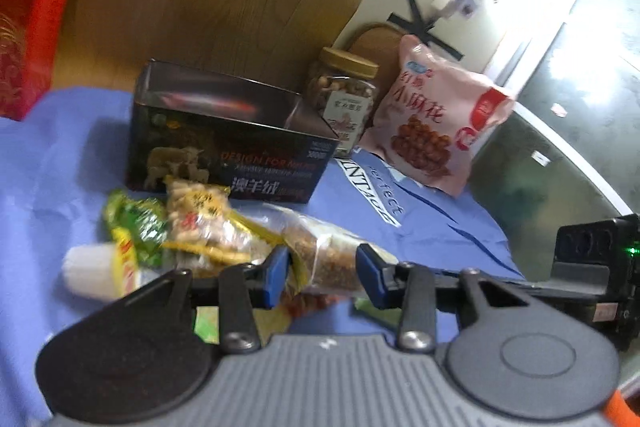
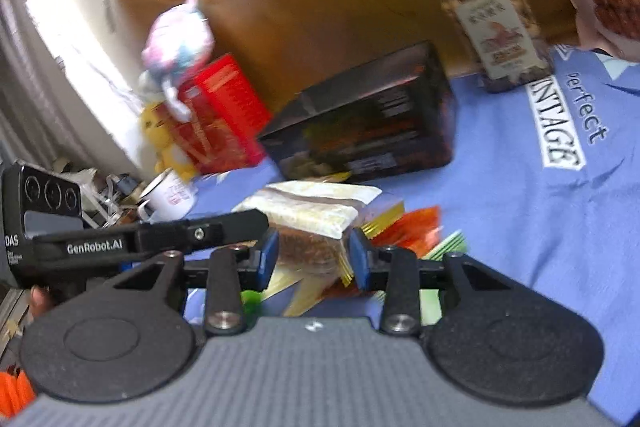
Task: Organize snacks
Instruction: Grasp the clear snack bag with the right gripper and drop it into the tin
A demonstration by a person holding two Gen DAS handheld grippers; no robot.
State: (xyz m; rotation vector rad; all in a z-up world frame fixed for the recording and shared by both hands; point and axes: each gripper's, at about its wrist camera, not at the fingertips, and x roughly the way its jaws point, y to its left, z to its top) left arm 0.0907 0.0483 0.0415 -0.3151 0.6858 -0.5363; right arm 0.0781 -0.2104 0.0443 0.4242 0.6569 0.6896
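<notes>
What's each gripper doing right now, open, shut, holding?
Left gripper: jaws around the clear snack pack; grip cannot be told.
Right gripper: jaws around the same pack; contact unclear.

On the cloth point(image 1: 48, 155) an open box point(image 1: 224, 139) stands behind a heap of snack packets point(image 1: 208, 231). To the box's right stands a nut jar point(image 1: 344, 95), and right of that a snack bag point(image 1: 432, 131) (leaning upright). A carton point(image 1: 36, 27) stands far left, beside the cloth.
</notes>
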